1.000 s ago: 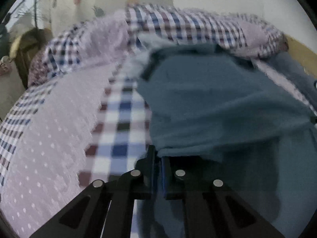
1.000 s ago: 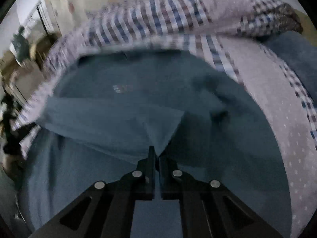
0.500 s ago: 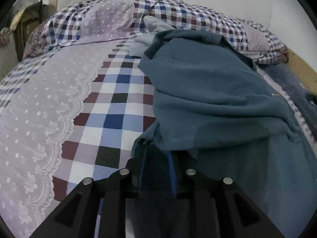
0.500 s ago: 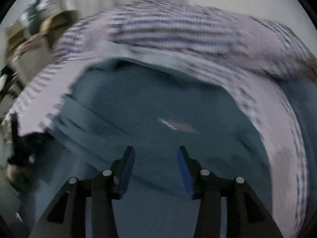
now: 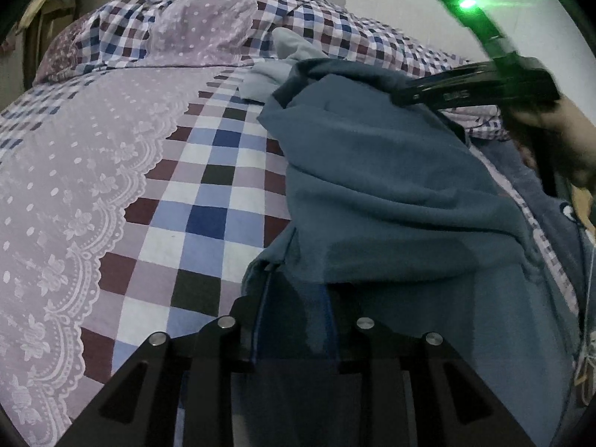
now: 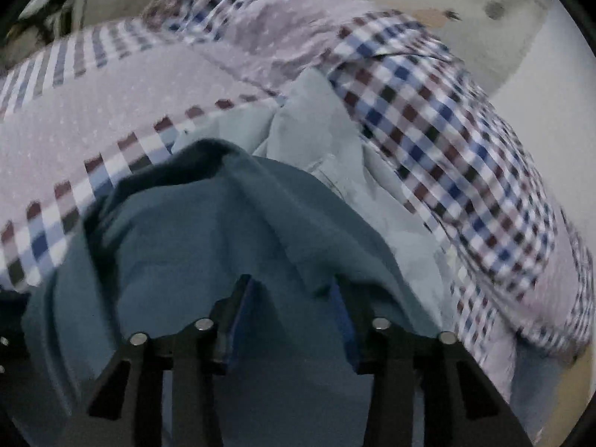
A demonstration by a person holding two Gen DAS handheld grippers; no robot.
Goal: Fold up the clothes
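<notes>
The teal garment [image 5: 391, 186] lies rumpled on the checked bedspread [image 5: 208, 193], one layer doubled over another, its near edge draped between and over the left gripper [image 5: 294, 320], whose fingers stand apart with nothing clamped. The right gripper [image 6: 294, 313] also has its fingers spread, hovering low over the far end of the cloth, with a pale blue garment [image 6: 335, 138] just ahead; probably both are open to take or leave a hem.

Dim, bluish light is seen throughout; green glare [image 5: 467, 3] flares upper right, and the checked purple bedding [image 6: 439, 141] is motion-blurred.
</notes>
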